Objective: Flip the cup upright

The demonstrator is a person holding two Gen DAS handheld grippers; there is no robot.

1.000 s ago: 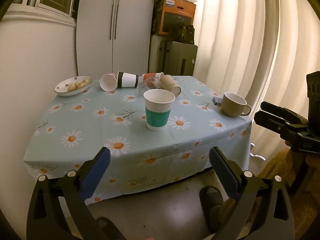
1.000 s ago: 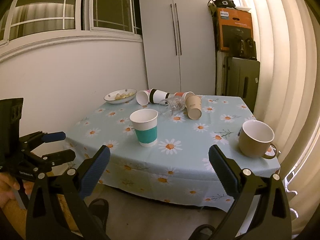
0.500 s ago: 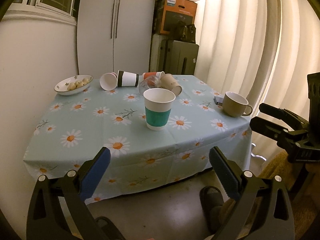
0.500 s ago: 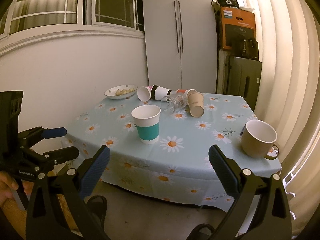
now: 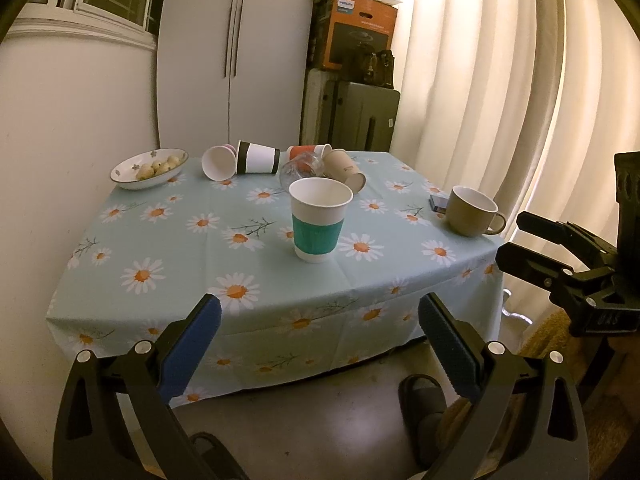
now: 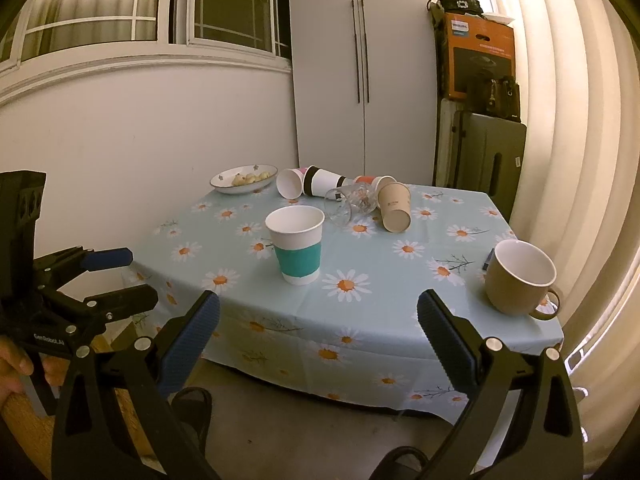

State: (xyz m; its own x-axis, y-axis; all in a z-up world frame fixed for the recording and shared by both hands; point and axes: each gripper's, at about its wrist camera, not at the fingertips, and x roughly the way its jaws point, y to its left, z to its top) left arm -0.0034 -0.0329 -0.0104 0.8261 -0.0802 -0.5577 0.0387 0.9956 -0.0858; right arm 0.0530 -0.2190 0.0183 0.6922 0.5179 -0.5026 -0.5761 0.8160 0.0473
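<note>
Both grippers are held short of the table edge, jaws spread wide, nothing gripped: left gripper [image 5: 318, 344], right gripper [image 6: 318, 342].

1 teal-banded paper cup [image 5: 319, 220] already stands upright mid-table. Toppled cups are clustered at the far edge of the table [image 5: 132, 312]: white cup [image 5: 218, 162] with mouth toward the camera, black-banded cup [image 5: 258, 158] lying crosswise, red-banded cup [image 5: 306, 151] mostly hidden, clear glass [image 6: 350, 202] on its side, and kraft cup [image 6: 394, 206].

Kraft cup judged the likeliest target: long axis runs roughly front-to-back, mouth facing the near side, slightly right of centre. It lies well ahead of both grippers, beyond the upright cup. The right gripper looks the nearer one, with a clear path between the upright cup and the mug [image 6: 520, 276]. A grip across the body, then a rotation lifting the mouth, would be needed.
</note>
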